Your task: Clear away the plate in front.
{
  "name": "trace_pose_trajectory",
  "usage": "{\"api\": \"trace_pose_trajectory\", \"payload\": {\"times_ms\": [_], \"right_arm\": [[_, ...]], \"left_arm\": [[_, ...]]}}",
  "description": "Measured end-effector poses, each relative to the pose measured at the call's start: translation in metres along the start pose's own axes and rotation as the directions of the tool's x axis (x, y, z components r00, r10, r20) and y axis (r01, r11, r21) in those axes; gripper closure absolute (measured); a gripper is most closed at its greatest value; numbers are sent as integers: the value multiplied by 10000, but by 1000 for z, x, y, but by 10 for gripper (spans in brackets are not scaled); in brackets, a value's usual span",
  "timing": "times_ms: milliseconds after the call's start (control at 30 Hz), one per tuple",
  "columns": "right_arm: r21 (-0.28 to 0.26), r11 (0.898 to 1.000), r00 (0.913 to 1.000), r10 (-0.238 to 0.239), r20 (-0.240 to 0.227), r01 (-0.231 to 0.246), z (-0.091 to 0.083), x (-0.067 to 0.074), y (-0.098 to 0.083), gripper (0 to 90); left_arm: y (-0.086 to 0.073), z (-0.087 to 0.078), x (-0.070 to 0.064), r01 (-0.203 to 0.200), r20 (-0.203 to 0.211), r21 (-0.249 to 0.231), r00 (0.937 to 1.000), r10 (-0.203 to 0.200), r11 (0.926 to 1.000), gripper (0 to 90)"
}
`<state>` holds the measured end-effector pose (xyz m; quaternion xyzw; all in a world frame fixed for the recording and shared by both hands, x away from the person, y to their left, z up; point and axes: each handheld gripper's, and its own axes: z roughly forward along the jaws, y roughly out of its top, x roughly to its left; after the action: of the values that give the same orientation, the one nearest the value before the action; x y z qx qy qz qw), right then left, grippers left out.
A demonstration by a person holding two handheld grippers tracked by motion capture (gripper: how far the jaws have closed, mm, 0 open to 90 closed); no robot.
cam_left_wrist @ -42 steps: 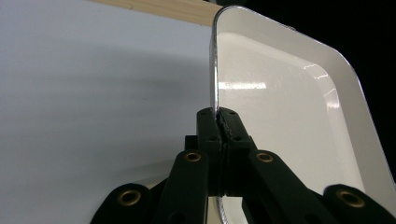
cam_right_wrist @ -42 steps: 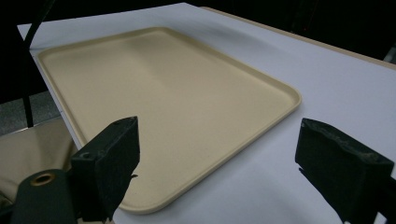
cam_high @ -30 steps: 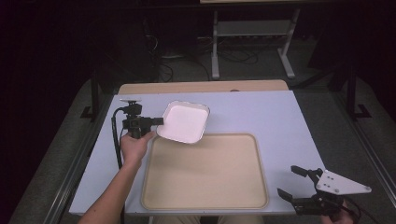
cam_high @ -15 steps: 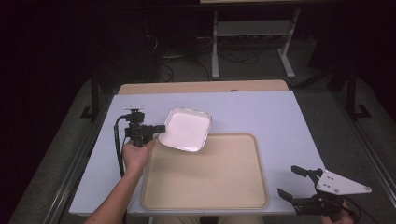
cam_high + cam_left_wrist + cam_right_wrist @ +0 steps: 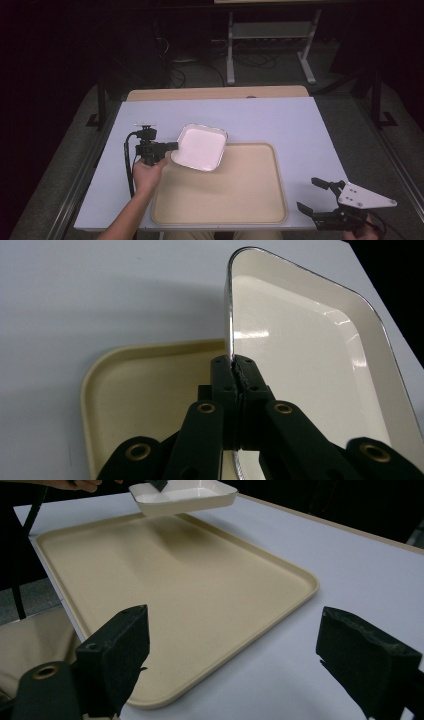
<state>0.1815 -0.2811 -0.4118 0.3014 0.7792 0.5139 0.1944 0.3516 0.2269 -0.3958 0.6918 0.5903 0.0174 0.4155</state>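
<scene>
A white square dish [image 5: 201, 147] hangs in the air over the far left corner of the beige tray [image 5: 235, 195]. My left gripper [image 5: 172, 146] is shut on the dish's left rim. In the left gripper view the black jaws pinch the thin rim of the dish [image 5: 300, 355] at the left gripper [image 5: 235, 371], with the tray's corner [image 5: 145, 380] below. My right gripper [image 5: 311, 194] stands open near the table's front right edge, apart from the tray. In the right gripper view, beyond the right gripper [image 5: 230, 645], lie the tray [image 5: 190, 590] and the lifted dish [image 5: 185, 496].
The tray lies on a pale lavender table top [image 5: 280, 120] with a wooden strip [image 5: 215, 93] along its far edge. A metal stand [image 5: 270, 35] is on the dark floor beyond the table. The person's left forearm [image 5: 132, 210] comes in from the bottom.
My left gripper has carried the dish toward the near right, from the table beside the tray to over the tray's far left corner. The right gripper has not moved.
</scene>
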Motion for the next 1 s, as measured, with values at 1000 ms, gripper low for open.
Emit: {"api": "trace_pose_trajectory", "payload": {"times_ms": [1000], "right_arm": [[6,10000,10000,-26,34,26,-1,0,0,129]], "left_arm": [[-31,5,-20,-334,-99,211,9994,337,9992,887]]}}
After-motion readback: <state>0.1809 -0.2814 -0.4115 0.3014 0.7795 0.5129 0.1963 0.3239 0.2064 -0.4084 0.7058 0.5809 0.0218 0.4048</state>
